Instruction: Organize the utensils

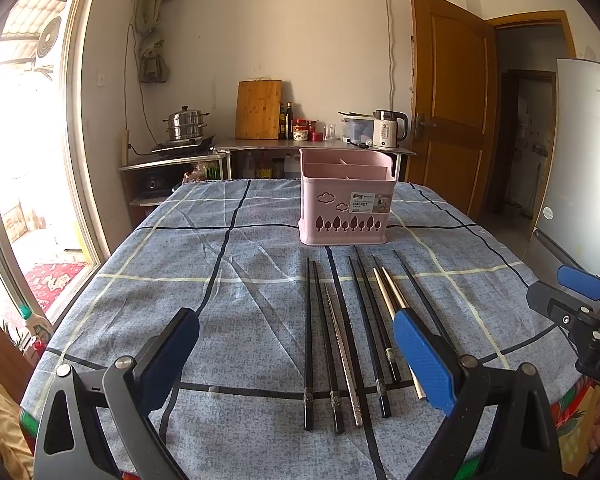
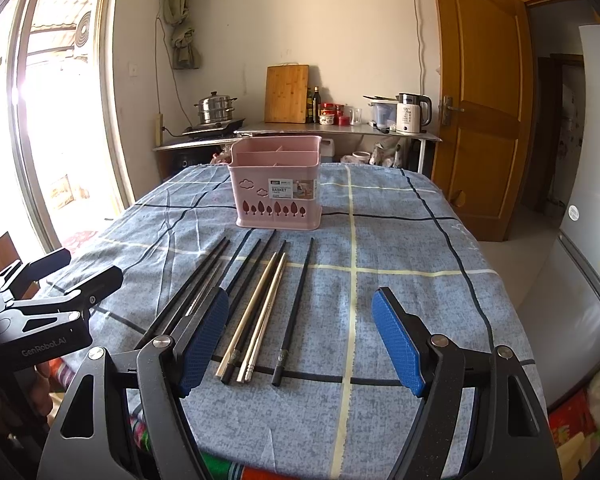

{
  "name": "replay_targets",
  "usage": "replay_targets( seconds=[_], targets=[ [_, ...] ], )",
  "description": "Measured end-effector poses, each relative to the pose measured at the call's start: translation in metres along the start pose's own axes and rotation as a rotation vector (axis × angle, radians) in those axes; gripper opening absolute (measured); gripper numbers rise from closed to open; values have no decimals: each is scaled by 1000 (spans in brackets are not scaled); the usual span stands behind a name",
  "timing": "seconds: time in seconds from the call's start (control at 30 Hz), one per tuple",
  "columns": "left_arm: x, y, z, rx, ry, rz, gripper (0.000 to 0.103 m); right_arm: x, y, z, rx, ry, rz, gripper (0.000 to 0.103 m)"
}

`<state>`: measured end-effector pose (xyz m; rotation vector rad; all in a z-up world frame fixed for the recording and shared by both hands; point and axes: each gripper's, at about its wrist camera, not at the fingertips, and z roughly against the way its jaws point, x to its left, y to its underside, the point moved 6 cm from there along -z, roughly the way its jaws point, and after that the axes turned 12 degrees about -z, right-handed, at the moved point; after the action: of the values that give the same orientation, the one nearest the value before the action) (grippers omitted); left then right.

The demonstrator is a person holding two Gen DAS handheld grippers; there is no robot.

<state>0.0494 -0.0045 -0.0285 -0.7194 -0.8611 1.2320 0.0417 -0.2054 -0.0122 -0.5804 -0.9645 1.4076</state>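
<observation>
Several chopsticks lie side by side on the blue checked tablecloth (image 1: pixel 148 280), pointing toward a pink compartmented utensil basket (image 1: pixel 346 198) (image 2: pixel 277 184) that holds nothing visible. Most are black chopsticks (image 1: pixel 309 340) (image 2: pixel 294 312); a few are silver metal chopsticks (image 1: pixel 344 356) (image 2: pixel 260 316). My left gripper (image 1: pixel 296 352) hovers open over the near ends of the chopsticks, touching none. My right gripper (image 2: pixel 300 336) is also open, low above the rightmost chopsticks. Each gripper shows at the edge of the other's view, the right gripper (image 1: pixel 580 304) and the left gripper (image 2: pixel 52 300).
Beyond the table stands a counter (image 1: pixel 312 146) with a steel pot (image 1: pixel 186 124), a cutting board (image 1: pixel 258 110), jars and a kettle (image 1: pixel 388 130). A wooden door (image 1: pixel 452 96) and a fridge (image 1: pixel 580 168) are at the right, a bright window (image 1: pixel 24 152) at the left.
</observation>
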Motion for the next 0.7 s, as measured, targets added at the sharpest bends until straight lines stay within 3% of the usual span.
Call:
replay_targets(
  seconds=[0.7],
  targets=[
    [-2,-2,4,-1,5,-3,99,1,0,0,2,4,1,74]
  ],
)
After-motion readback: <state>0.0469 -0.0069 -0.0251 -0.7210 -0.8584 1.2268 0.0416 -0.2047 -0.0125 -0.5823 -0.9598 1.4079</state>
